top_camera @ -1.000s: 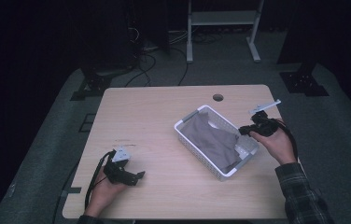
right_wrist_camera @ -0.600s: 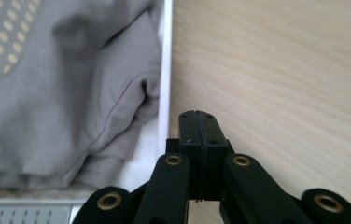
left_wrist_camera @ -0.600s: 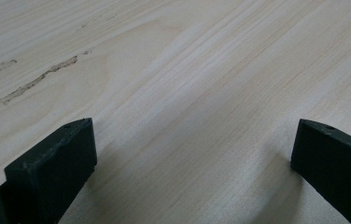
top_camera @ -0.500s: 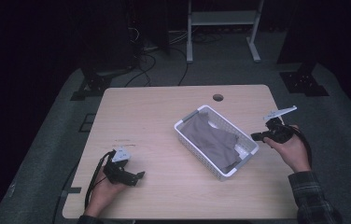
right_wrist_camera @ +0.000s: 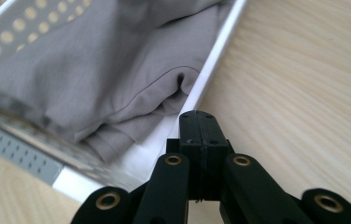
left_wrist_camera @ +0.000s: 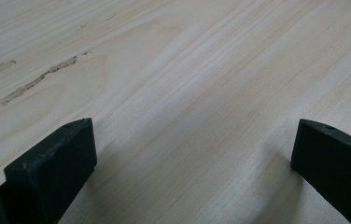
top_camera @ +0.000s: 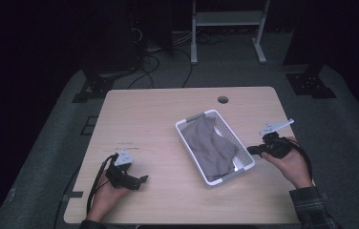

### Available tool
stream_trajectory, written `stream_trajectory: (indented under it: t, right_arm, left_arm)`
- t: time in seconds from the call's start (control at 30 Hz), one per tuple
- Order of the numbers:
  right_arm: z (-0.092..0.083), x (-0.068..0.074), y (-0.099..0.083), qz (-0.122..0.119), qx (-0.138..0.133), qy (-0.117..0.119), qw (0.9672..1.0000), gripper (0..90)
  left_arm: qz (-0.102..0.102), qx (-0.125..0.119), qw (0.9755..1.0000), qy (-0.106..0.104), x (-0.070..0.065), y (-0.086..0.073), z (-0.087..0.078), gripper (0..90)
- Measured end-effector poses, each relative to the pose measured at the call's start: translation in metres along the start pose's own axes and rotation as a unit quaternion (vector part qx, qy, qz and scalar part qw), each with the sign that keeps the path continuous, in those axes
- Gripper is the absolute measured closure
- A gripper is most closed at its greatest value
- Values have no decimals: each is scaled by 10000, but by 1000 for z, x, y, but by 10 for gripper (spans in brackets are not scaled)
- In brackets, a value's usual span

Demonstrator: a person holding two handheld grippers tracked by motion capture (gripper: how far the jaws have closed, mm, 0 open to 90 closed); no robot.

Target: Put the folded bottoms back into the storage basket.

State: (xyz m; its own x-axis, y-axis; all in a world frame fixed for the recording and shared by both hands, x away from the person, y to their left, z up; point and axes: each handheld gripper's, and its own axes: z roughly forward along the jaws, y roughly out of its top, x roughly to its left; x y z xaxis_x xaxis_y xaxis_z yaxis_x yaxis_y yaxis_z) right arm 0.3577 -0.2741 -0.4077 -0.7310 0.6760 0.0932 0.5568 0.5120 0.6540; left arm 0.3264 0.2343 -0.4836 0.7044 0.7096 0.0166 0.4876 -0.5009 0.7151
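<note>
Right gripper view: our right gripper (right_wrist_camera: 200,122), closed empty, could shove the white perforated plastic basket (right_wrist_camera: 213,51) holding grey cloth (right_wrist_camera: 99,70); left gripper (left_wrist_camera: 187,154) open.

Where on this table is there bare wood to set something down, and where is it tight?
Bare wood on the table runs from the left edge to the white basket, reaching the left claw. Another bare patch lies behind the basket, around the cable hole. It is tight at the right, where the shut right claw sits close beside the basket holding the grey cloth.
</note>
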Motion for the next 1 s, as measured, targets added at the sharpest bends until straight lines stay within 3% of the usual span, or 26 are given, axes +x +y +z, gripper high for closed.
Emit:
stream_trajectory:
  t: [0.43, 0.67, 1.0]
  right_arm:
    - [5, 36, -1, -366, -19, 481, 9982, 897]
    - [10, 54, 4, -645, 39, 595, 9961, 897]
    - [16, 70, 10, -810, 14, 812, 9934, 896]
  left_arm:
    - [5, -10, 10000, -11, 0, 1, 1, 0]
    - [5, -9, 10000, -8, 0, 1, 1, 0]
    - [1, -7, 10000, -2, 0, 1, 1, 0]
